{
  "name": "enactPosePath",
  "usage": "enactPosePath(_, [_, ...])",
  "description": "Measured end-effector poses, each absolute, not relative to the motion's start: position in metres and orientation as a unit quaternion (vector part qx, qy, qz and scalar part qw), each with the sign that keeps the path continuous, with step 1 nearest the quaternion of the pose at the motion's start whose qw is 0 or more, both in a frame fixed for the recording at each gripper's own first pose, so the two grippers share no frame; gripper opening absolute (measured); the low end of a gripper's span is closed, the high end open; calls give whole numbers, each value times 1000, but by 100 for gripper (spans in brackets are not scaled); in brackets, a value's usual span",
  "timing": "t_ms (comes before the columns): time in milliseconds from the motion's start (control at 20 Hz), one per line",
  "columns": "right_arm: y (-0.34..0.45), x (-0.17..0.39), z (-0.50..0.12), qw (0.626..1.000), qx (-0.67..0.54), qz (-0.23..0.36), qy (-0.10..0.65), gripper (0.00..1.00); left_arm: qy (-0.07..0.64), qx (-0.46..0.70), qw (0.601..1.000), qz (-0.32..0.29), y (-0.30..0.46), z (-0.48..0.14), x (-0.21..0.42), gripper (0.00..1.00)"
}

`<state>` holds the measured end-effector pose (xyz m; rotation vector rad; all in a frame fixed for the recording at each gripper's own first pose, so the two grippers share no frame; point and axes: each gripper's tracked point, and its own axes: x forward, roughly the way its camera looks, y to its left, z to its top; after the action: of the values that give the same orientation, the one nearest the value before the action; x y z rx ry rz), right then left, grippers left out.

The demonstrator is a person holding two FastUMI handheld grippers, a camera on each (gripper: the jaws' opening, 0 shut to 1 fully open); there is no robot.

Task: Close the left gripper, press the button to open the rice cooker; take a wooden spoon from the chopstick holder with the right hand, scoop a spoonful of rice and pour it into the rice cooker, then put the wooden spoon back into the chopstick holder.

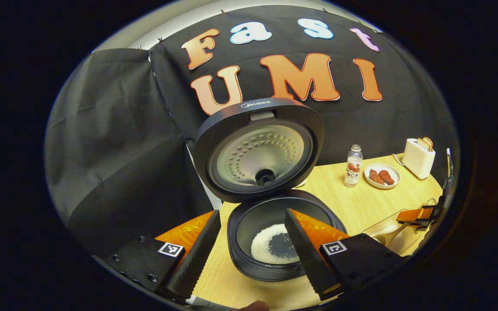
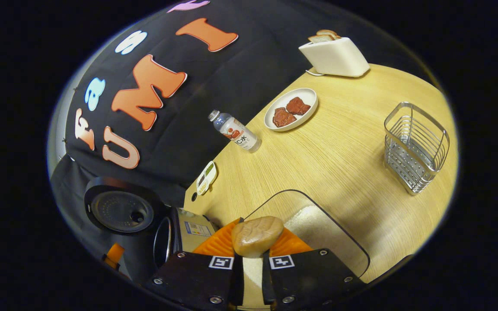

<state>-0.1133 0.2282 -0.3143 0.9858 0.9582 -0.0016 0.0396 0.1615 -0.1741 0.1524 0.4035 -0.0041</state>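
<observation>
In the left gripper view the left gripper stands at the bottom of the frame with its two fingers spread wide apart and nothing between them. Between and behind the fingers is the rice cooker, in the lower centre of the frame; its lid is raised upright, and a thin layer of white rice lies in the inner pot. At the right edge of this view the right gripper is seen farther off, above a clear container. In the right gripper view the right gripper is at the bottom centre and its fingers press on the wooden spoon, whose bowl points forward over the clear container with rice inside. The rice cooker shows in the lower left of this frame, with the lid open. The wire chopstick holder stands on the wooden table at the right of the frame, well apart from the spoon. Toward the top are a bottle, a plate with reddish pieces of food, and a toaster.
</observation>
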Motion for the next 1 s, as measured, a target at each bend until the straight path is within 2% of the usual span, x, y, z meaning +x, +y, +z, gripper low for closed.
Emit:
enactPosePath(900, [246,-113,-322,612,639,64,461,16,200,77,977,9,144,-163,45,95])
enactPosePath(950, [243,-114,-318,610,644,67,457,16,197,79,977,10,143,-162,44,100])
enactPosePath(1000, [239,-116,-316,608,647,68,455,16,194,79,978,10,141,-160,44,95])
